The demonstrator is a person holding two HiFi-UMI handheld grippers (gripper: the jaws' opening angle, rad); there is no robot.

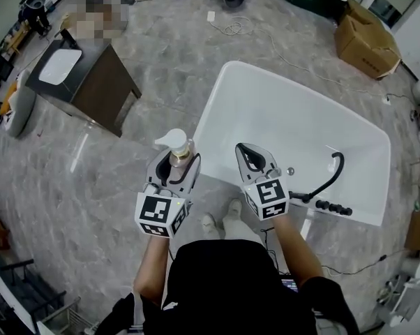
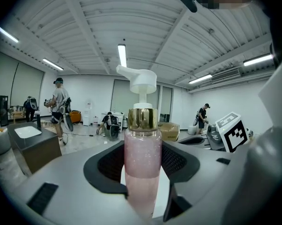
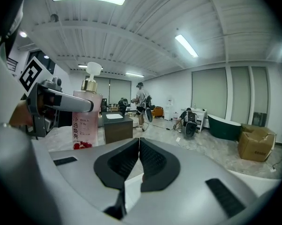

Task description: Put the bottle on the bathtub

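Observation:
A pink pump bottle (image 2: 142, 158) with a gold collar and white pump head stands upright between the jaws of my left gripper (image 1: 176, 165), which is shut on it. In the head view the bottle (image 1: 178, 150) is held above the floor just left of the white bathtub (image 1: 266, 110). My right gripper (image 1: 255, 160) hovers over the tub's near rim with its jaws shut and nothing between them. The right gripper view shows the bottle (image 3: 86, 117) at the left, clamped in the left gripper (image 3: 61, 102).
A black faucet with handles (image 1: 328, 187) sits on the tub's right near rim. A dark cabinet with a white basin (image 1: 84, 75) stands to the left. A cardboard box (image 1: 367, 40) and cables (image 1: 280, 40) lie beyond the tub. People stand in the background.

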